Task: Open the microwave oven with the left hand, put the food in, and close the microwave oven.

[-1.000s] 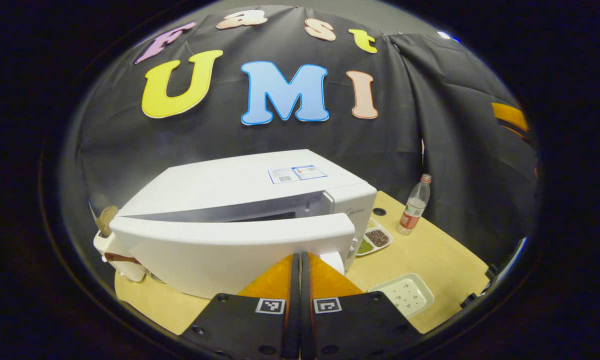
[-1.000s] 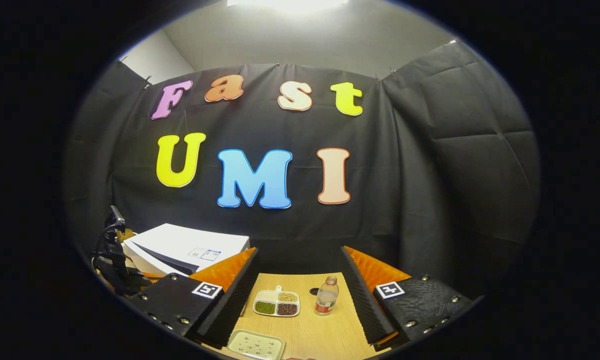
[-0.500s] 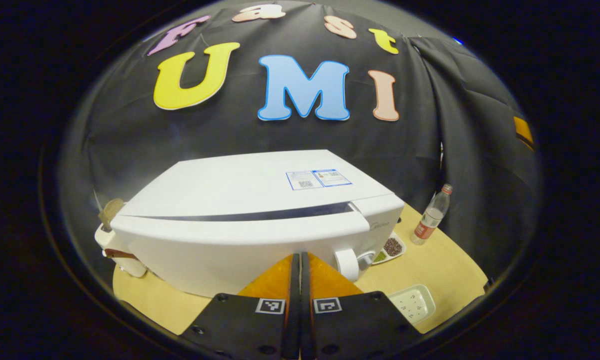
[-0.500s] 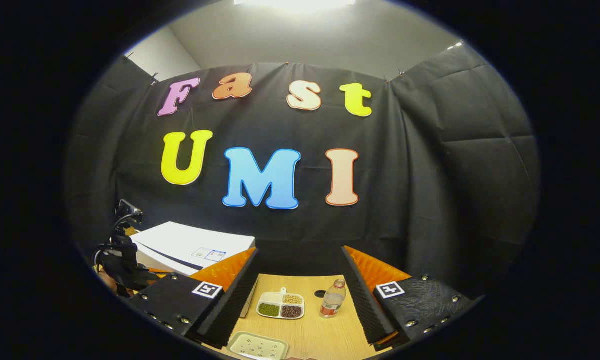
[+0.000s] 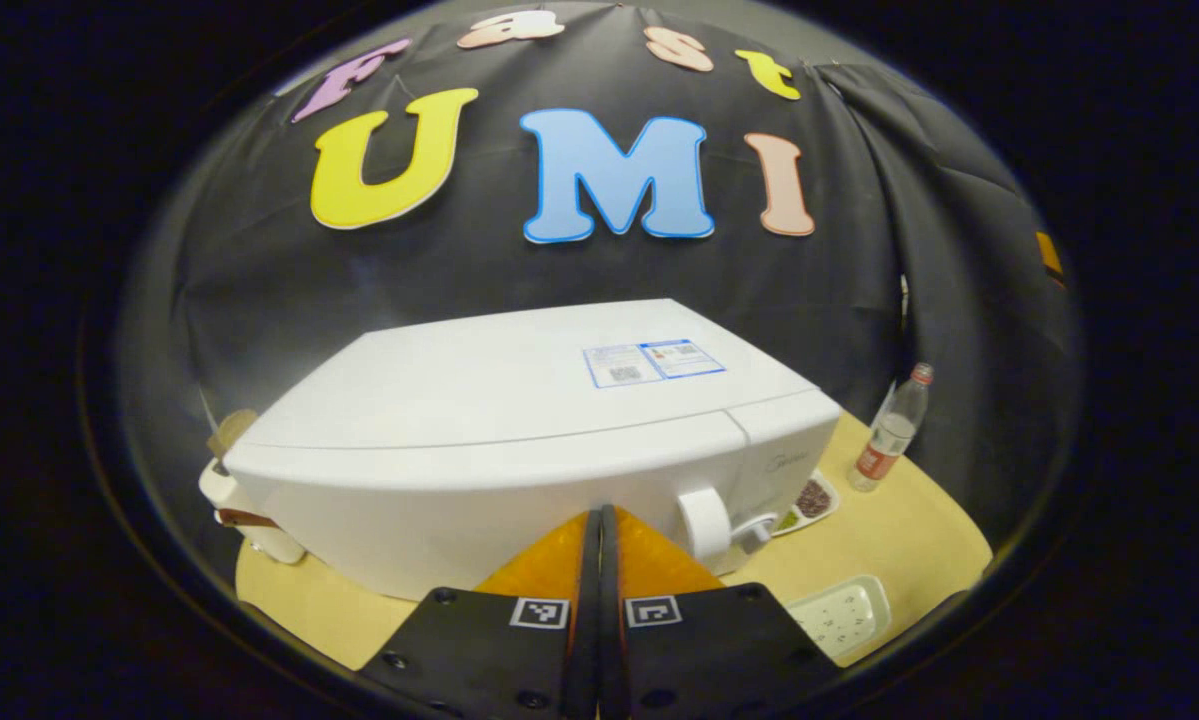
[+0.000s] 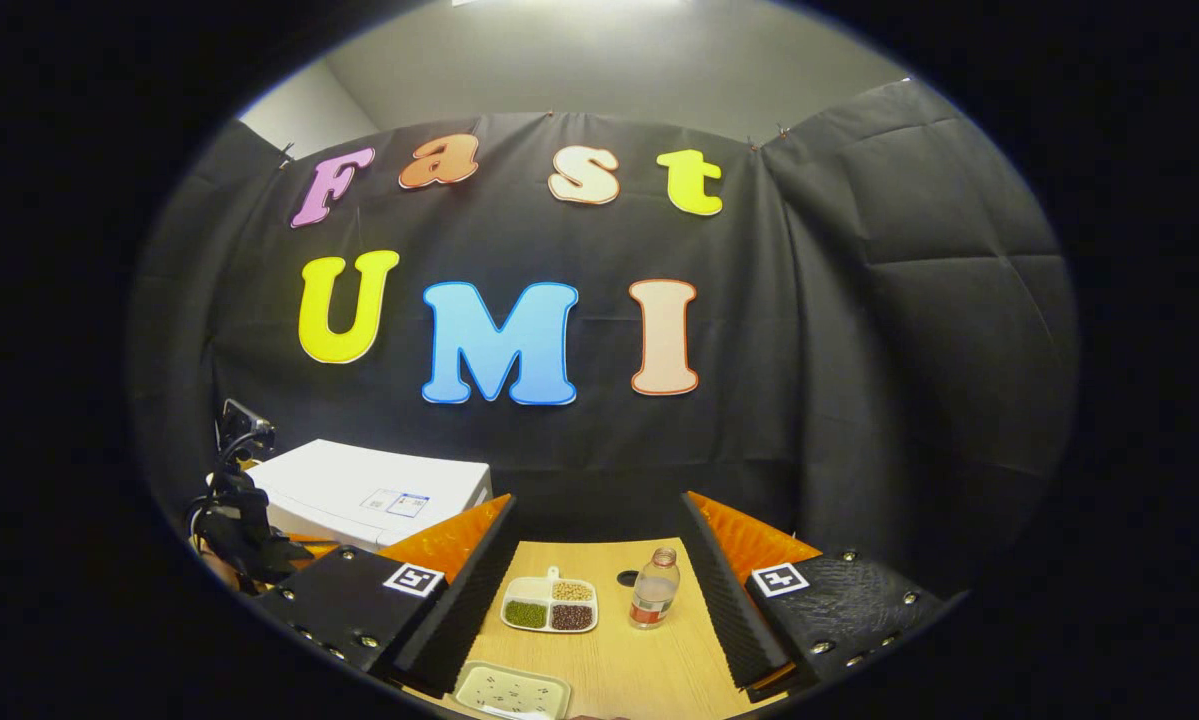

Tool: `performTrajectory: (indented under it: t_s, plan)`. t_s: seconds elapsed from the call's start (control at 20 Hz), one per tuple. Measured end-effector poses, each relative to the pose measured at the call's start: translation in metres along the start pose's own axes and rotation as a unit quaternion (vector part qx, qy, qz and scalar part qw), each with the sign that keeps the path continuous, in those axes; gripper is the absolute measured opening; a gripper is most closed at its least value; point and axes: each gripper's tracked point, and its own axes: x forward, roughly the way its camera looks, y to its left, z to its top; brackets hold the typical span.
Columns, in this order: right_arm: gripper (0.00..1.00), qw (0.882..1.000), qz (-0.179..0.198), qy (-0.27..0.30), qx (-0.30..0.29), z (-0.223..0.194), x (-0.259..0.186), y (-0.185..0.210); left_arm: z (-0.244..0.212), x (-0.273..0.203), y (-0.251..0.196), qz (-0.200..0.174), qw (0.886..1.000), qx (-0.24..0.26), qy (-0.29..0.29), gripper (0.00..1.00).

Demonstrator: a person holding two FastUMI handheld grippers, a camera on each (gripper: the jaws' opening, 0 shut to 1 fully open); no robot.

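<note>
staged recording booth: black cloth wall [image 6: 859, 350], wooden table [image 6: 649, 660], white microwave [image 5: 519, 420].

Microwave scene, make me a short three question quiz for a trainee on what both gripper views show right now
1. True or false: the microwave door stands wide open.
2. Which gripper has its fingers spread apart? A. left gripper B. right gripper
3. Fill in: the bottle stands on the table beside the divided ____ of beans.

Key:
1. False; the door sits flush against the body.
2. B; the left gripper's fingers are pressed together at the door front.
3. Tray.
</note>
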Motion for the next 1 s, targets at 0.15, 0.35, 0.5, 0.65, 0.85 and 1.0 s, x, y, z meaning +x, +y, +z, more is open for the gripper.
performTrajectory:
  t_s: [0.15,0.35,0.5,0.65,0.85,1.0]
  plan:
    - [0.96,1.0,0.006,0.002,-0.004,-0.004,-0.005,0.0,0.004,-0.003,0.006,0.018,1.0,0.002,-0.009,0.06]
    - [0.96,1.0,0.026,-0.003,-0.008,-0.002,-0.014,0.004,0.053,-0.032,0.015,0.059,0.995,0.022,-0.075,0.07]
    - [0.96,0.999,0.053,-0.012,0.002,0.01,-0.014,0.009,0.101,-0.08,0.019,0.085,0.987,0.004,-0.139,0.07]
    - [0.96,0.996,0.084,-0.023,0.013,0.029,-0.013,0.018,0.141,-0.141,0.017,0.096,0.976,-0.015,-0.195,0.3]
    - [0.96,0.992,0.116,-0.036,0.04,0.055,-0.02,0.031,0.188,-0.239,0.013,0.124,0.957,0.012,-0.263,0.94]
    - [0.96,0.993,0.101,-0.047,0.049,0.078,-0.03,0.034,0.213,-0.292,0.001,0.106,0.948,0.028,-0.3,0.94]
